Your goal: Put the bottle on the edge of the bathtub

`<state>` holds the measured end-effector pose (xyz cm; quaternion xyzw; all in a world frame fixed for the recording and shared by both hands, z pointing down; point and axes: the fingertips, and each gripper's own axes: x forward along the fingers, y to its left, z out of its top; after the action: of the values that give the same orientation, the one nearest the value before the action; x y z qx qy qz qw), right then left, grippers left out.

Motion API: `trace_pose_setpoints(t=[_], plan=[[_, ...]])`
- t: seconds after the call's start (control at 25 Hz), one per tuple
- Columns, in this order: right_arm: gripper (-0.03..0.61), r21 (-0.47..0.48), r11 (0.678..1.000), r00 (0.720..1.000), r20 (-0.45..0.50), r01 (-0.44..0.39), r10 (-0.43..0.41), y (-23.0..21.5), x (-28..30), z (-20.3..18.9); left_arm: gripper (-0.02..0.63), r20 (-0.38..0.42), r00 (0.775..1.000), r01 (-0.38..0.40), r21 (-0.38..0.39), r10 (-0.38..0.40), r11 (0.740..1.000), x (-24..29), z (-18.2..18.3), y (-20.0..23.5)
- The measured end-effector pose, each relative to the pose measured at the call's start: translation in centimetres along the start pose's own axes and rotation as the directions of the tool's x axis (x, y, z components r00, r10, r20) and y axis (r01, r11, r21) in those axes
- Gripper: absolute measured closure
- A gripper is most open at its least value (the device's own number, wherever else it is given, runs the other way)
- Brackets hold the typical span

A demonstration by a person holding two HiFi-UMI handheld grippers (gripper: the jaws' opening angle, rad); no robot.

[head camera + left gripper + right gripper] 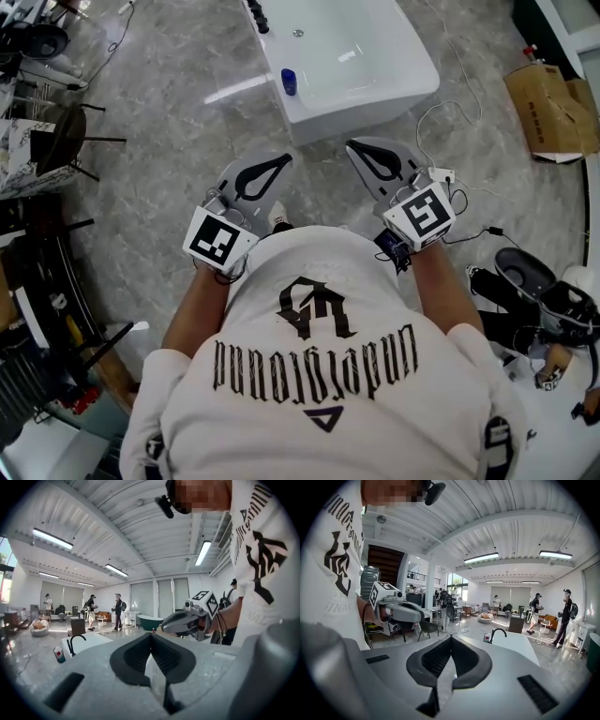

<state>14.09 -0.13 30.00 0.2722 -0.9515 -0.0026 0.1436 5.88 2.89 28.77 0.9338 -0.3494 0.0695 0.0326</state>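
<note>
A small bottle (289, 82) with a blue cap stands on the near rim of the white bathtub (375, 80), ahead of both grippers. It also shows far off as the bottle (59, 654) by the black faucet (75, 644), and as the bottle (487, 637) in the right gripper view. My left gripper (281, 161) and right gripper (353, 145) are held side by side in front of the person's chest, well short of the tub. Both are shut with nothing between the jaws. Their tips meet at the left gripper (151, 634) and the right gripper (451, 638).
A cardboard box (553, 108) lies on the floor at the right, with white cables (450, 112) beside the tub. Dark chairs (56, 141) and clutter stand at the left, bags and shoes (525, 272) at the lower right. People (117, 611) stand far off in the hall.
</note>
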Motion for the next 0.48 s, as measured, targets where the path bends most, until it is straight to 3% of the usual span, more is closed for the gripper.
trace_pose_setpoints(t=[0.48], plan=[[0.565, -0.002, 0.993, 0.992, 0.033, -0.118, 0.118, 0.0, -10.9, -3.9, 0.598, -0.001, 0.988, -0.153, -0.005, 0.153, 0.988, 3.4, -0.1, -9.9]])
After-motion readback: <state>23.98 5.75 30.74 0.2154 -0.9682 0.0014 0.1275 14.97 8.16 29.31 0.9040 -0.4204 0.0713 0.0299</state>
